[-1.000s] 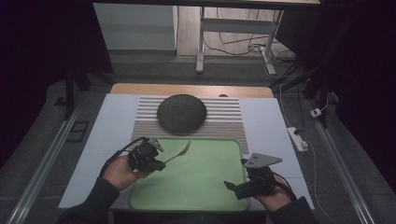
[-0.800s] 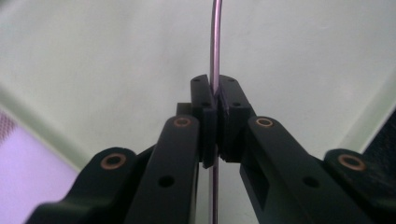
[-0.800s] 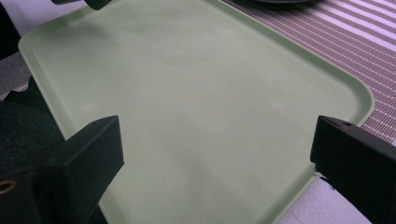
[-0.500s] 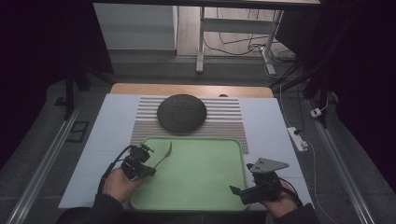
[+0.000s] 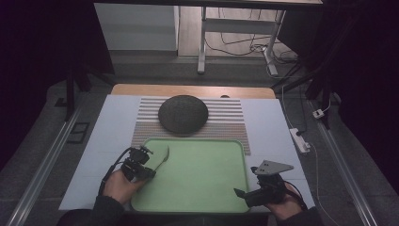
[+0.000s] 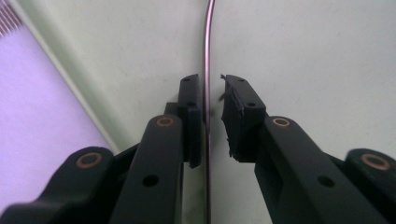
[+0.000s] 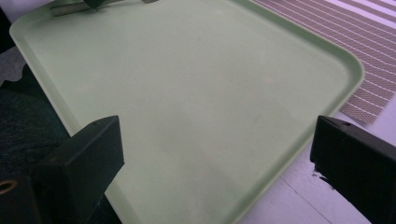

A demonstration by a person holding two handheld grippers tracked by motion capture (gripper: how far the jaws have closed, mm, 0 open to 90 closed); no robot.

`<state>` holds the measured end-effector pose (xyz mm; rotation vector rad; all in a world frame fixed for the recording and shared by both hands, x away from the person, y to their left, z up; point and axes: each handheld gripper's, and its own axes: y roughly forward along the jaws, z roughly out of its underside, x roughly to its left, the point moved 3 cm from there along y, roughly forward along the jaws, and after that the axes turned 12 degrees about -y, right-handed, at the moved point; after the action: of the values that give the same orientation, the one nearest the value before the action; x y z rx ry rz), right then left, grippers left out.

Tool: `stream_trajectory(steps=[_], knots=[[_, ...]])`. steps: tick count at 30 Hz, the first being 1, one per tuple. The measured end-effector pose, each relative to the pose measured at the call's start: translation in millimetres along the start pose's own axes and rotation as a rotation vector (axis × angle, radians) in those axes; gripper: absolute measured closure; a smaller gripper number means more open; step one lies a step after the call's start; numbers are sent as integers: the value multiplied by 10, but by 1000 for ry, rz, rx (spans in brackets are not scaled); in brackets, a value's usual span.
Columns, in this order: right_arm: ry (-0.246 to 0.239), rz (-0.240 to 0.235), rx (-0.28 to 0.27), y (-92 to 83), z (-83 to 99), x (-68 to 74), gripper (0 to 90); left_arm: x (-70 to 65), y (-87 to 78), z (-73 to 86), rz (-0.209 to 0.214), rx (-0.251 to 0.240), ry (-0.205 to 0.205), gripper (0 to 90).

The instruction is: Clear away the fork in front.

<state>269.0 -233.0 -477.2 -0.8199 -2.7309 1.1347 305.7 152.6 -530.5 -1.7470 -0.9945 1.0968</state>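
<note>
Left gripper [image 6: 212, 121]: jaws had just been opening, spoon [image 6: 206, 70] handle between them, lower left of tray [image 5: 207, 188], apparently to release it.
Right gripper [image 7: 215, 158]: jaws wide apart, empty, we judged it waiting.

– Where is the tray [image 5: 202, 183]?
– On the counter [image 5: 273, 127], at its near edge, in front of the striped mat [image 5: 226, 120]. The round lid [image 5: 183, 114] lies on that mat.
– And the spoon [image 5: 162, 155]?
– In the tray's far left corner, beside the left gripper [image 5: 151, 170]. The right gripper [image 5: 239, 194] is at the tray's near right corner.
</note>
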Motion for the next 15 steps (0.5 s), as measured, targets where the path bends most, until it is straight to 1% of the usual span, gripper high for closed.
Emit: stream_trajectory(steps=[2, 3, 4, 6, 7, 8, 9, 11, 13, 14, 15], knots=[[8, 9, -4, -25, 17, -17, 25, 14, -39, -44, 1, -26, 7, 750], [11, 15, -7, -37, 28, -28, 24, 22, -64, -74, 4, -47, 13, 750], [16, 19, -10, -52, 41, -37, 18, 30, -89, -108, 19, -69, 24, 760], [31, 20, -11, -79, 67, -55, 12, 41, -117, -188, 37, -92, 40, 806], [37, 20, -12, -89, 81, -59, 12, 44, -117, -228, 53, -94, 56, 848], [41, 19, -16, -97, 94, -62, 12, 46, -95, -277, 73, -76, 67, 882], [47, 21, -16, -109, 108, -62, 12, 47, -75, -306, 74, -63, 69, 884], [50, 26, -23, -129, 117, -62, 11, 53, -29, -376, 68, -61, 74, 885], [54, 28, -24, -147, 127, -59, 11, 65, 2, -448, 62, -68, 72, 885], [56, 29, -23, -154, 132, -60, 10, 68, 11, -482, 52, -80, 75, 885], [60, 29, -22, -158, 136, -62, 1, 68, 22, -513, 49, -86, 80, 885]])
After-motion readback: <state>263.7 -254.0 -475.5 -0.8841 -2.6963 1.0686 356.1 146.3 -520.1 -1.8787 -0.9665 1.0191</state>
